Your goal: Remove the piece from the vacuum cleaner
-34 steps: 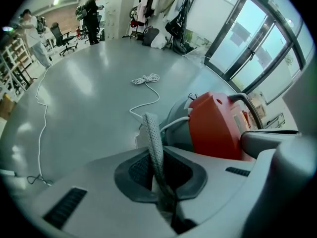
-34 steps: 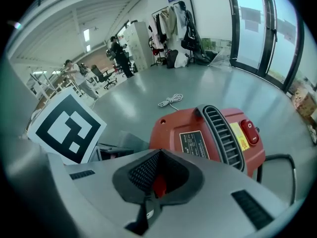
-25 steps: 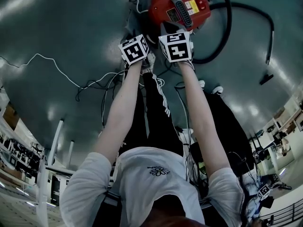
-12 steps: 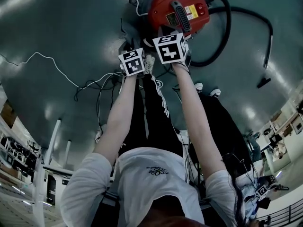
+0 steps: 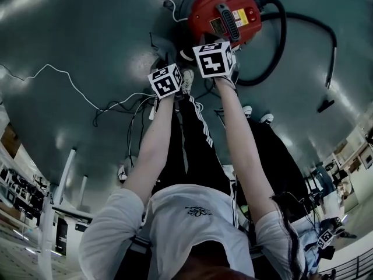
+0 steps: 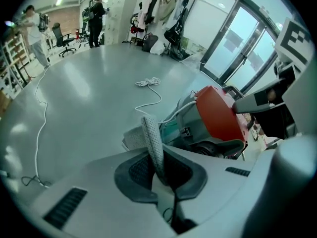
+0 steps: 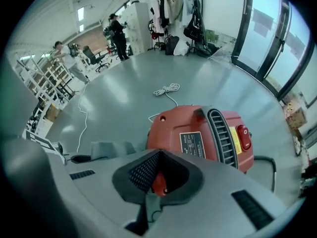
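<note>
Pinching a perforated grey piece is the left hand-held gripper; the right hand-held gripper clamps the vacuum cleaner.

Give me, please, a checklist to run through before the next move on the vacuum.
1. Left claw shut on the piece: ok.
2. Right claw shut on the vacuum: ok, a red part sits between its pads.
3. Piece free of the vacuum: cannot tell; its far end is not shown clearly.
4. Hose clear of both claws: ok, it loops at the vacuum's other side.
5. Cord clear of both claws: ok, its coil lies farther off on the floor.
</note>
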Demonstrator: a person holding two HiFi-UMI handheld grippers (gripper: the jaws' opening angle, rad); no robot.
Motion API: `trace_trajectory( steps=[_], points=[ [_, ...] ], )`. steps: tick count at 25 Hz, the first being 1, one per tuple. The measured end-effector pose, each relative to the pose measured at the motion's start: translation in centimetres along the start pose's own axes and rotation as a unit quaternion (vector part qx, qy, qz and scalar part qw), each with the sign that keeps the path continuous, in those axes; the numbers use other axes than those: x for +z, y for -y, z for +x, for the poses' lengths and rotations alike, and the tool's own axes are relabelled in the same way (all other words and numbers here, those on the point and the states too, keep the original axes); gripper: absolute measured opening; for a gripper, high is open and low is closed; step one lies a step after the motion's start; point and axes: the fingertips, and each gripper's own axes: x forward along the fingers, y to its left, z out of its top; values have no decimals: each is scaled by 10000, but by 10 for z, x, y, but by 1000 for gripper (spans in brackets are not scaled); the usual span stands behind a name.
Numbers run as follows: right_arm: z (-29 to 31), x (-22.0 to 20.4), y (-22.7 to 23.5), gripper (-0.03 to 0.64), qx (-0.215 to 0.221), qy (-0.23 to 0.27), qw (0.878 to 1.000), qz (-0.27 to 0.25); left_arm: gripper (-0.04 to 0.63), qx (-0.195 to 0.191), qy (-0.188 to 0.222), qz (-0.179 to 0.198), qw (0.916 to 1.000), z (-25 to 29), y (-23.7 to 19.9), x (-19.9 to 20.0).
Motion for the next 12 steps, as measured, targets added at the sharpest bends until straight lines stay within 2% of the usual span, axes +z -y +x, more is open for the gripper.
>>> trace_trajectory(
  steps=[2, 4, 6, 9, 11, 12],
  points=[
    [0, 1, 1, 12, 5, 45, 10000, -13, 15, -62, 57, -82, 9999, 1, 0, 0],
    [0, 3, 1, 12, 63, 57, 10000, -32, 15, -79, 121, 134, 9998, 1, 0, 4],
    [0, 4, -1, 12, 66, 99, 9998, -158, 15, -118, 155, 653, 9977, 7, 0, 17],
    [-1, 1, 1, 12, 37, 113, 9999, 13, 15, -368, 176, 1527, 9874, 21, 9, 43],
    [-2, 2, 5, 12, 12, 31, 9999, 127, 15, -474, 210, 1907, 9803, 26, 16, 49],
    [-1, 2, 4, 12, 25, -7, 9999, 109, 15, -468, 223, 1971, 9790, 25, 15, 48]
  ],
)
